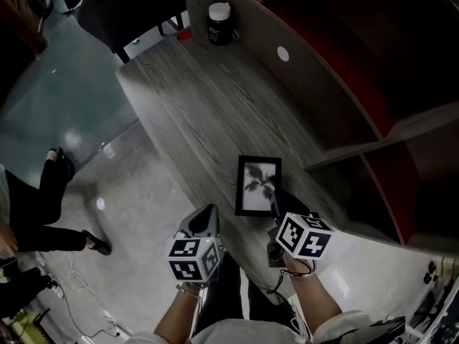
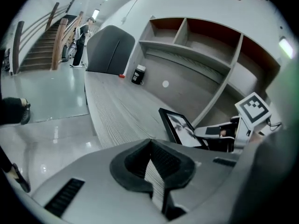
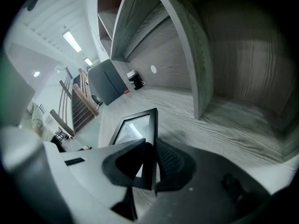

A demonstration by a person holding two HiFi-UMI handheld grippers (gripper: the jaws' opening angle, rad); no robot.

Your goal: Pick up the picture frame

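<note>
A black picture frame (image 1: pixel 257 185) with a grey leaf print lies on the grey wooden desk (image 1: pixel 193 99), close to its front edge. My right gripper (image 1: pixel 275 210) is at the frame's near right corner. In the right gripper view the frame (image 3: pixel 135 125) runs back between the jaws, and the right gripper (image 3: pixel 150 169) is shut on its right edge. My left gripper (image 1: pixel 208 217) hangs just off the desk's front edge, left of the frame, shut and empty. The left gripper view shows the left gripper (image 2: pixel 152 171) with the frame (image 2: pixel 180 127) ahead to its right.
A black jar with a white lid (image 1: pixel 219 24) stands at the desk's far end by a white round cap (image 1: pixel 283 53). A shelf unit with a divider (image 1: pixel 373 149) walls the right side. A dark chair (image 1: pixel 129 6) stands beyond the desk. A person's legs (image 1: pixel 43 206) are on the floor at left.
</note>
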